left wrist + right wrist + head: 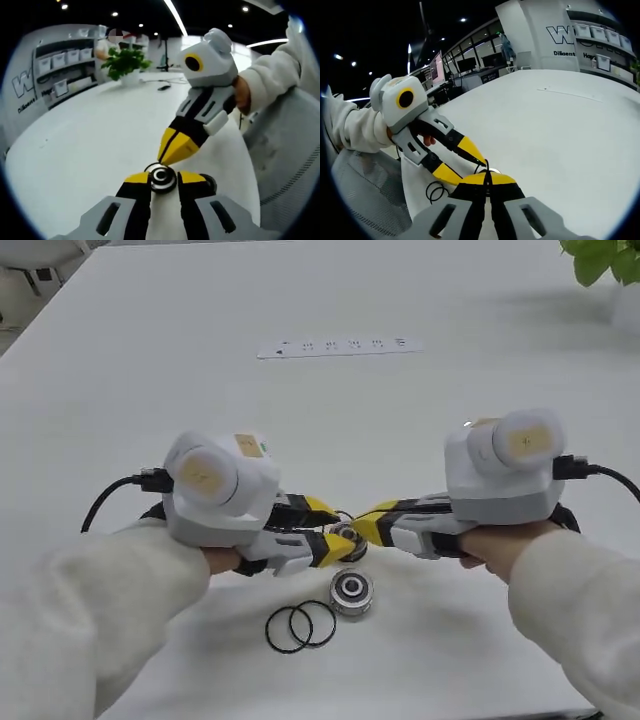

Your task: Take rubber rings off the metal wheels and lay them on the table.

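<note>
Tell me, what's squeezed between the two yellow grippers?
A metal wheel, clamped in the left gripper's jaws, while the right gripper pinches a rubber ring at it. The left gripper view shows it best.

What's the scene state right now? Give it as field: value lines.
left gripper: shut on held wheel
right gripper: shut on rubber ring, pinched at the held wheel's rim
loose wheel: lying flat on the table, just in front of the grippers
removed rings: two, overlapping, on the table beside the loose wheel
stage: ring on the held wheel looks not yet off
</note>
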